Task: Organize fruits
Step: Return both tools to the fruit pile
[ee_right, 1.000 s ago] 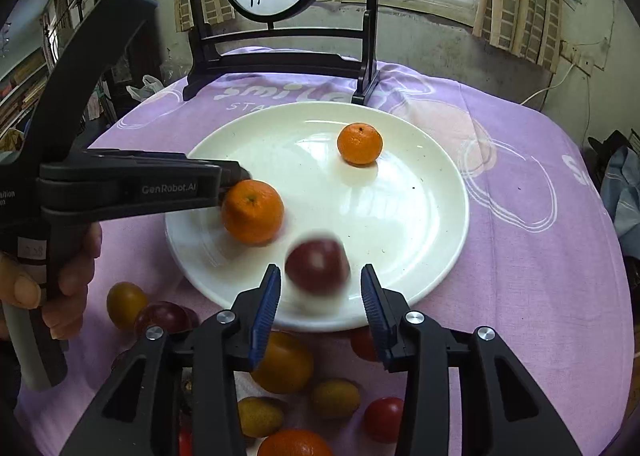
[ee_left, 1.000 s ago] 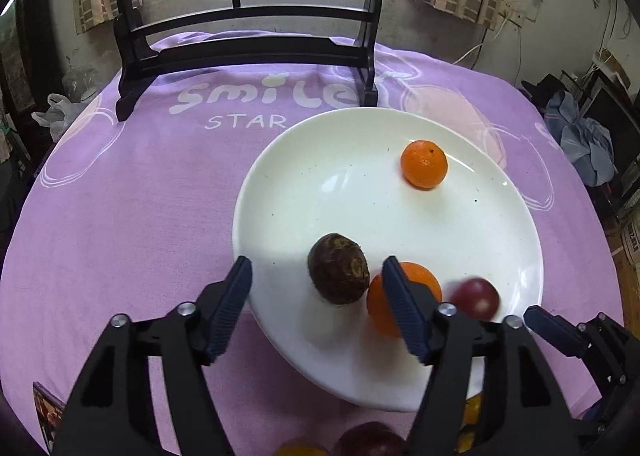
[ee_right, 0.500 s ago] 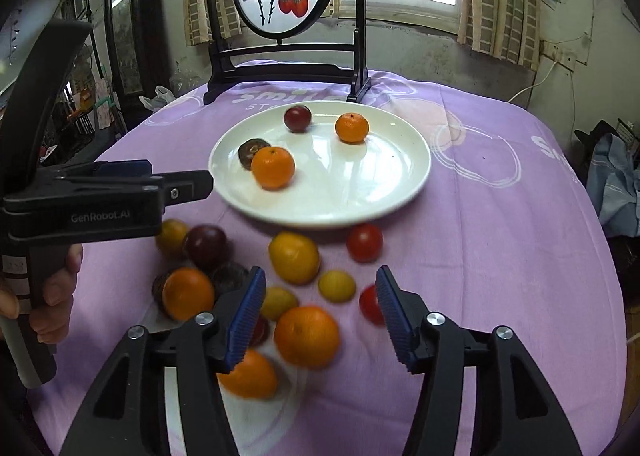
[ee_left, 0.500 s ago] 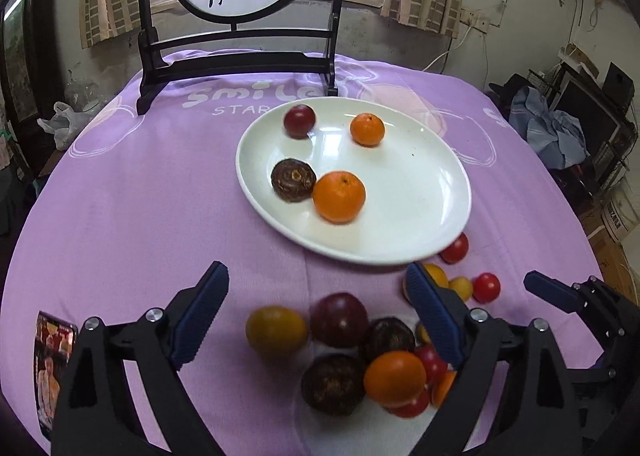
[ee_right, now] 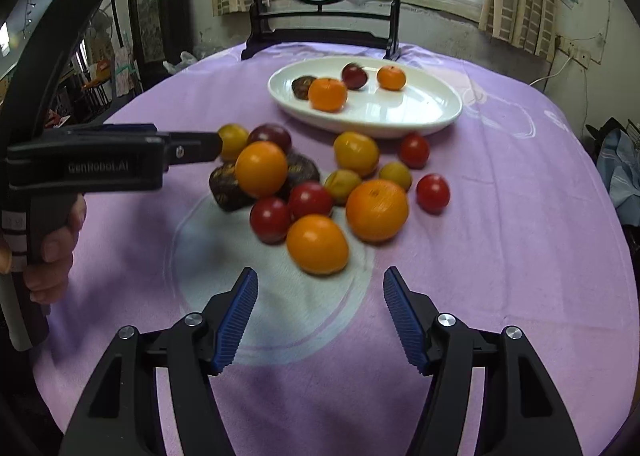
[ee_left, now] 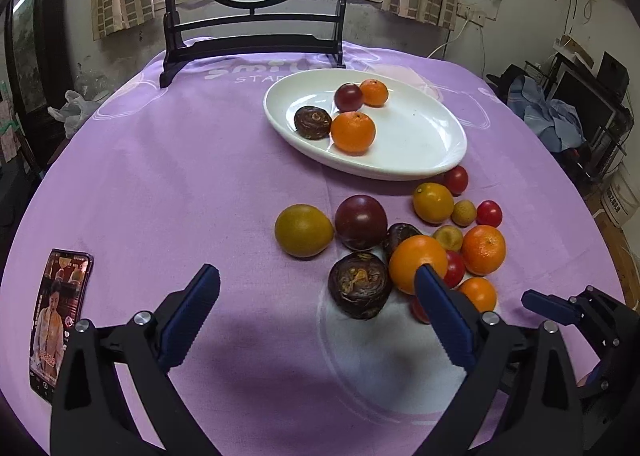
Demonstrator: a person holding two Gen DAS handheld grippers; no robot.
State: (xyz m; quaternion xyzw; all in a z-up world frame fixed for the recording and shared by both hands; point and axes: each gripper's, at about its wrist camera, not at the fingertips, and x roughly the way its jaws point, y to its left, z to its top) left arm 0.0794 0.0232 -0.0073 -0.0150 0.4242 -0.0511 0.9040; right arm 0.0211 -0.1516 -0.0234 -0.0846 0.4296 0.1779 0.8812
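Observation:
A white plate (ee_left: 420, 152) (ee_right: 416, 112) at the far side of the table holds two oranges, a dark red plum (ee_left: 348, 96) and a brown wrinkled fruit (ee_left: 312, 122). A pile of loose fruit lies on the purple cloth in front of it: oranges (ee_right: 317, 244), red tomatoes (ee_right: 270, 219), yellow fruits (ee_left: 303, 230), a dark plum (ee_left: 361, 222) and brown wrinkled fruits (ee_left: 359, 285). My left gripper (ee_left: 316, 312) is open and empty, just short of the pile. My right gripper (ee_right: 320, 316) is open and empty, just before the nearest orange.
A black wooden stand with a round painted screen (ee_left: 256, 36) stands at the back of the table. A phone (ee_left: 58, 320) lies at the left front edge. A window and curtains are behind. The left gripper's body (ee_right: 100, 164) shows in the right wrist view.
Both grippers have pulled back from the plate toward the near side of the table. The dark red plum left the right gripper's jaws and rolled to the plate's far side.

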